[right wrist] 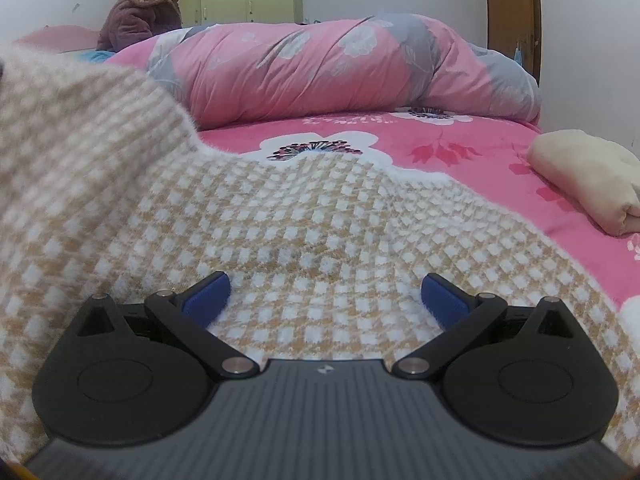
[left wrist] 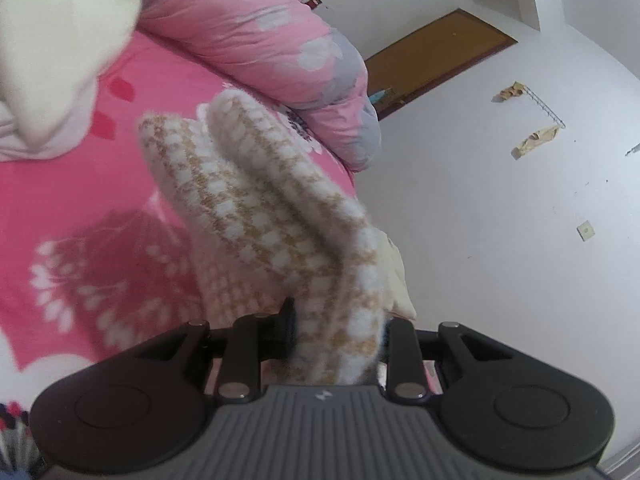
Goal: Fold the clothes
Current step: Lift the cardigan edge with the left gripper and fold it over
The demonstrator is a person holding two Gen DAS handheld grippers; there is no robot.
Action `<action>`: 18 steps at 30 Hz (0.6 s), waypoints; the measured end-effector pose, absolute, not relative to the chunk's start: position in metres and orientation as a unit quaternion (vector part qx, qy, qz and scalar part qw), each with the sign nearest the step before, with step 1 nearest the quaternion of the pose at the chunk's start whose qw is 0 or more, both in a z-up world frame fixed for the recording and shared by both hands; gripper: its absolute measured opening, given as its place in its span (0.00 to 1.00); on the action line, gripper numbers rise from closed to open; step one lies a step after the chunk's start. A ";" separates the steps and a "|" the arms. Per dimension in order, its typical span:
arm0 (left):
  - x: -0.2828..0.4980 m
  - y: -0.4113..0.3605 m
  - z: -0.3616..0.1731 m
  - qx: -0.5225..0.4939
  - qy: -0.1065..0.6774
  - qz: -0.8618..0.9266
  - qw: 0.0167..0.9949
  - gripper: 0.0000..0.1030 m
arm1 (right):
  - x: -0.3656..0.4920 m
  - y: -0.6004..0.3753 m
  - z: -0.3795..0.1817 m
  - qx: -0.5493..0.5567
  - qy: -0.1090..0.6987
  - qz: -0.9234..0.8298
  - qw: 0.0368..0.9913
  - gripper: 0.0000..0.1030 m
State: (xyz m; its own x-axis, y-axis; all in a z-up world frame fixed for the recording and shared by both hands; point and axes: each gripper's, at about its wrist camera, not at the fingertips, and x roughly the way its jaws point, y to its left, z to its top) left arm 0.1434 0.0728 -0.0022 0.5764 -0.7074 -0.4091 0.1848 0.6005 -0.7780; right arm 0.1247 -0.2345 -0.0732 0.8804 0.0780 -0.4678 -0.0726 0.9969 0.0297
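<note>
With our left tongs (left wrist: pixel 340 344) clamped on a lifted fold of the checked sweater (right wrist: pixel 320 216) and our right tongs (right wrist: pixel 325 294) wide above it on the bed (right wrist: pixel 460 148), we should lay it square, clear of the quilt (right wrist: pixel 340 68).

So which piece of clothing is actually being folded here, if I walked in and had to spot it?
Look at the bed with the pink flowered sheet. Spread across its near side is a fuzzy knit garment, one end pinched in the left hand-held gripper. Its tan-and-white check sets it apart from the plain cream folded bundle and the pink quilt.
</note>
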 end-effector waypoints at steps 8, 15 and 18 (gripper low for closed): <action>0.169 -0.007 0.021 -0.283 0.419 -0.298 0.810 0.31 | 0.121 -0.240 -0.072 -0.005 0.238 0.056 0.970 0.99; 0.206 -0.082 0.015 -0.215 0.492 -0.311 0.784 0.61 | 0.116 -0.248 -0.076 0.009 0.223 0.072 0.972 0.99; 0.216 -0.098 0.007 -0.202 0.503 -0.317 0.779 0.70 | 0.112 -0.248 -0.075 0.005 0.220 0.071 0.973 0.99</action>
State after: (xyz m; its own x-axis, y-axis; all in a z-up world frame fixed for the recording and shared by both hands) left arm 0.2162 -0.0976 0.0071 0.2942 -0.6964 -0.6546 0.2896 0.7177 -0.6333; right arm 0.1119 -0.2481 -0.0746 0.8931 0.1404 -0.4275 -0.1361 0.9899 0.0409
